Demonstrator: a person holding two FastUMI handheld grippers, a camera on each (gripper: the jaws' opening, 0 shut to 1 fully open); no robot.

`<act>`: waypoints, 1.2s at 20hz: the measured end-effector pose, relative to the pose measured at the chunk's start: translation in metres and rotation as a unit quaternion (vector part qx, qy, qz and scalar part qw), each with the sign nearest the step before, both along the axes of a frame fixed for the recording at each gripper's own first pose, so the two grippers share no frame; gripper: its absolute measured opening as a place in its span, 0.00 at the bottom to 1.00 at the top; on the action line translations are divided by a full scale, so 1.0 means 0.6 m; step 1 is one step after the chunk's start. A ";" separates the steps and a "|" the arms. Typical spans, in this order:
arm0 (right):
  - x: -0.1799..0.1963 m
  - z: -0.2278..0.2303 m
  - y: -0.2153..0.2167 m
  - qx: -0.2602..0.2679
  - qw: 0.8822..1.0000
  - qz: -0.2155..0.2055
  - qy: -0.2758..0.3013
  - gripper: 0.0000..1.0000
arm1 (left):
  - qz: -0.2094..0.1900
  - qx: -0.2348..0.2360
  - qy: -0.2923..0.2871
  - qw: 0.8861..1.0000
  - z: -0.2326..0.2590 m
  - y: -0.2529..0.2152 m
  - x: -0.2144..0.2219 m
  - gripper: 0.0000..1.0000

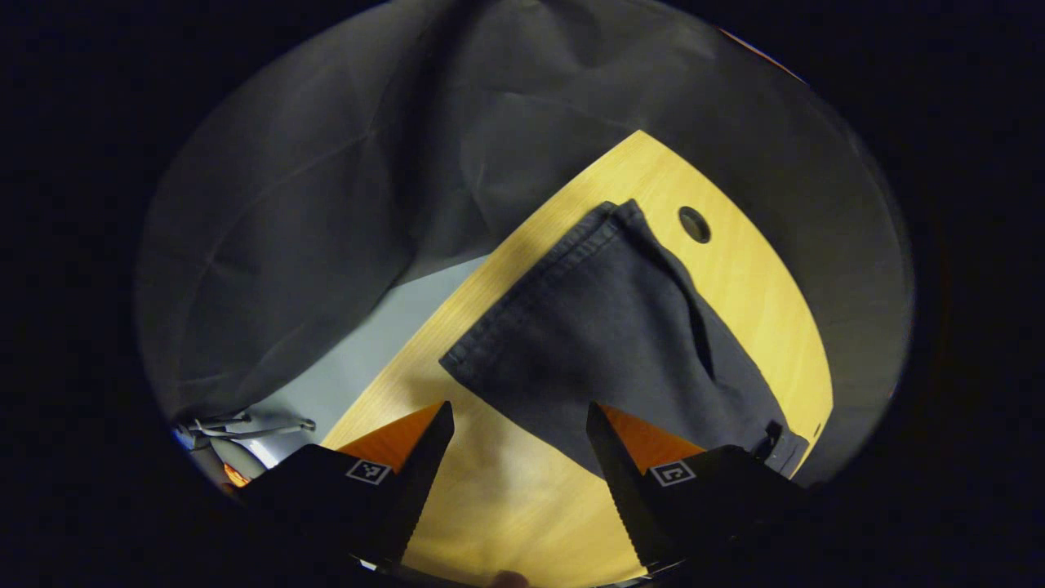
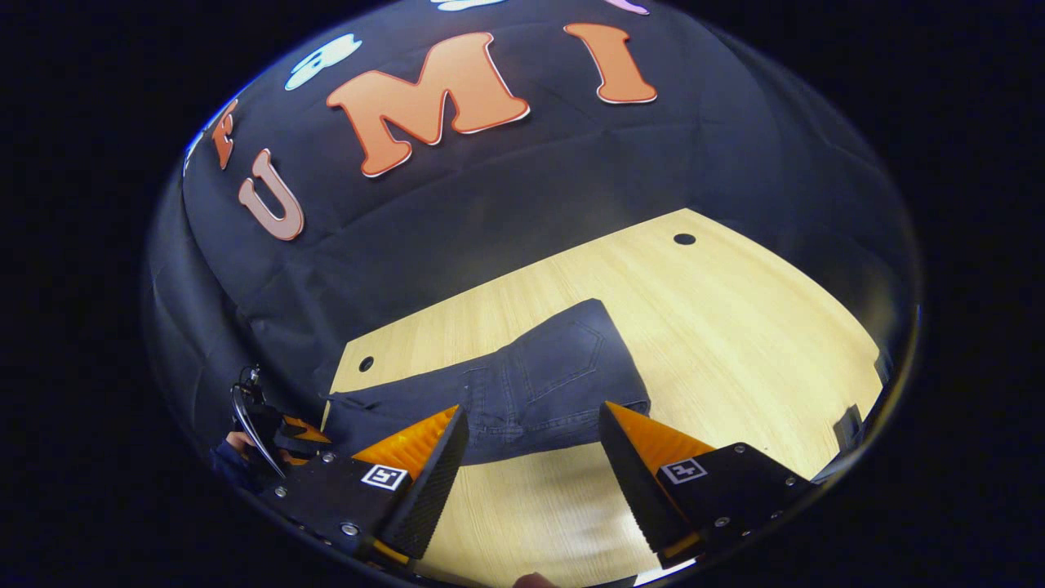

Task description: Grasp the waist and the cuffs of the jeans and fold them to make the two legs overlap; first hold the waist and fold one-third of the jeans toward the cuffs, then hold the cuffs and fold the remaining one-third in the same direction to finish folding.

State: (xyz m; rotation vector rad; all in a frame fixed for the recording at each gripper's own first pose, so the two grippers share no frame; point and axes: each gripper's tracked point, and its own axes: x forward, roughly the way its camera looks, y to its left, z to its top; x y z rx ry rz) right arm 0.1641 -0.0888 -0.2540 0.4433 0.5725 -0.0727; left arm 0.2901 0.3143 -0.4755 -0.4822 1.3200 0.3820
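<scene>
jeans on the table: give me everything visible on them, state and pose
The dark grey denim jeans lie flat on the light wooden table, apparently already folded lengthwise with the legs overlapping. The right gripper view shows the seat end with a stitched back pocket; the left gripper view shows the hemmed cuff end near the table edge, with a long crease. Neither gripper touches them; both hover open.

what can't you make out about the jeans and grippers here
- Left gripper view: the jeans near end is covered by the left gripper finger.
- Right gripper view: the right gripper fingers cover the jeans' near edge.
- Right gripper view: the other gripper at the lower left edge is too small to tell open or shut.
</scene>
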 end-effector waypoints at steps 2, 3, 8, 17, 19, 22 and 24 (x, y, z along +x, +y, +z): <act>0.001 0.008 -0.004 0.003 1.000 -0.003 -0.002 0.97 | 0.001 0.015 0.002 1.000 -0.015 0.000 0.013 0.98; 0.002 0.009 -0.005 0.003 1.000 -0.003 -0.003 0.97 | 0.000 0.010 0.008 1.000 -0.020 -0.012 0.013 0.98; 0.008 0.017 -0.011 0.001 1.000 0.002 -0.001 0.97 | 0.014 0.040 0.015 0.999 -0.040 -0.019 0.024 0.98; 0.030 -0.002 -0.007 0.012 1.000 0.012 0.023 0.97 | -0.063 0.089 -0.078 0.991 -0.019 -0.032 0.034 0.88; 0.028 -0.005 -0.002 0.011 0.999 0.017 0.027 0.97 | -0.094 0.085 -0.110 0.986 -0.012 -0.047 0.042 0.70; 0.022 -0.009 -0.002 0.006 0.999 0.022 0.031 0.97 | -0.118 0.080 -0.151 0.978 -0.008 -0.074 0.040 0.24; 0.015 -0.010 -0.003 0.009 0.999 0.022 0.034 0.97 | -0.114 0.067 -0.174 0.976 -0.001 -0.084 0.037 0.16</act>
